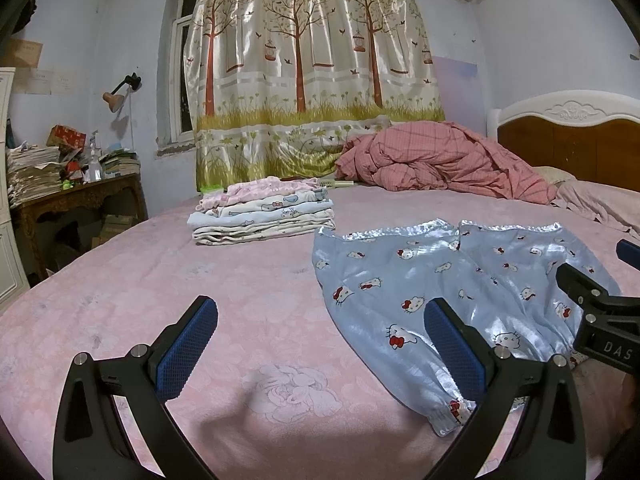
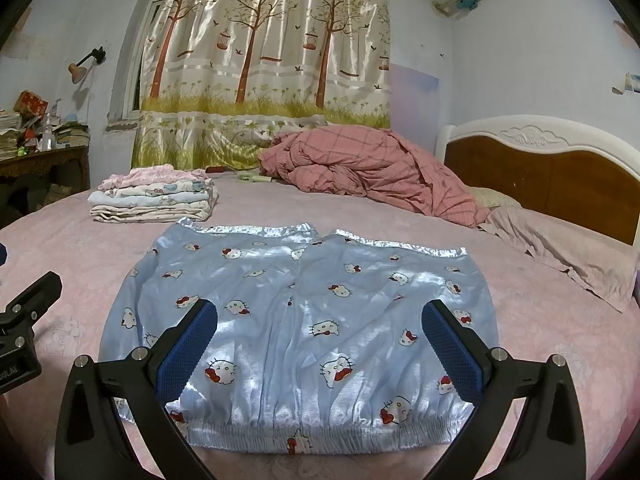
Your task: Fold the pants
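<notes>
The pants (image 2: pixel 300 320), pale blue satin with a cat-face print, lie spread flat on the pink bed (image 2: pixel 540 320) and serve as the landmark here. Far to their left, past the bed's edge, a wooden desk (image 1: pixel 80 196) piled with papers stands under a wall lamp (image 1: pixel 114 98); only the left wrist view shows the desk's front and the boxes beneath it. Beyond the pants' left corner sits a stack of folded clothes (image 1: pixel 262 216), close to them but apart. The left gripper (image 1: pixel 320 344) hovers over bare sheet just left of the pants, fingers spread wide and holding nothing; its right finger (image 1: pixel 452 344) overlaps the pants' left leg in the picture, contact unclear. The right gripper (image 2: pixel 320 348) hangs directly above the pants, fingers likewise wide apart and empty, the elastic band running below them. Only the right wrist view shows both sides of the pants whole. Behind the pants hangs a tree-print curtain (image 2: pixel 264 60). To their right rear lies a crumpled pink checked quilt (image 2: pixel 360 164), then the wooden headboard (image 2: pixel 560 176).
</notes>
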A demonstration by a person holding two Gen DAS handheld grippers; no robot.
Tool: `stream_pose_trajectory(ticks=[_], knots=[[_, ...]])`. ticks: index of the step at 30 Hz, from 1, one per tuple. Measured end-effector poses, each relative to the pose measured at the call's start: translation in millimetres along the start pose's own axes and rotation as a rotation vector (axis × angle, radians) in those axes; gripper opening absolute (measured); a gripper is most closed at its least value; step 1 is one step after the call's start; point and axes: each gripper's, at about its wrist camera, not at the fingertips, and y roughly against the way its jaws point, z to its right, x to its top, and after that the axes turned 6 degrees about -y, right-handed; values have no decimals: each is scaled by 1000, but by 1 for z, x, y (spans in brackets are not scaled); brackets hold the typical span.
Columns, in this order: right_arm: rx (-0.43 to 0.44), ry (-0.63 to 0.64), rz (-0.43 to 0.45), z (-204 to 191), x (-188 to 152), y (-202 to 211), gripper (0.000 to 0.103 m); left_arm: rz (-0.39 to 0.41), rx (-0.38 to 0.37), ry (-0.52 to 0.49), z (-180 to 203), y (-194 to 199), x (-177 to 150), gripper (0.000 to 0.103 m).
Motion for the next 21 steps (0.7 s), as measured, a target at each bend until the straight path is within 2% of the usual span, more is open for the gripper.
stream_pose_trajectory(ticks=[4,6,12,16,19,21], knots=[[-8,-1,2,0,0,0,103,-35,9,0,-1,-5,0,103],[-21,3,8,0,0,1,103,-47,-21,13,-5,-5,0,103],[-33,-1,31,6,1,6,103,-12,-8,22,-8,2,-2,103],[-46,-2,53,6,3,15,103,9,34,5,-4,9,0,103],[-39,-15,58,9,5,19,103,29,-20,8,-5,16,4,103],[-17,-35,41,13,8,20,103,23,-68,26,-8,20,8,97]])
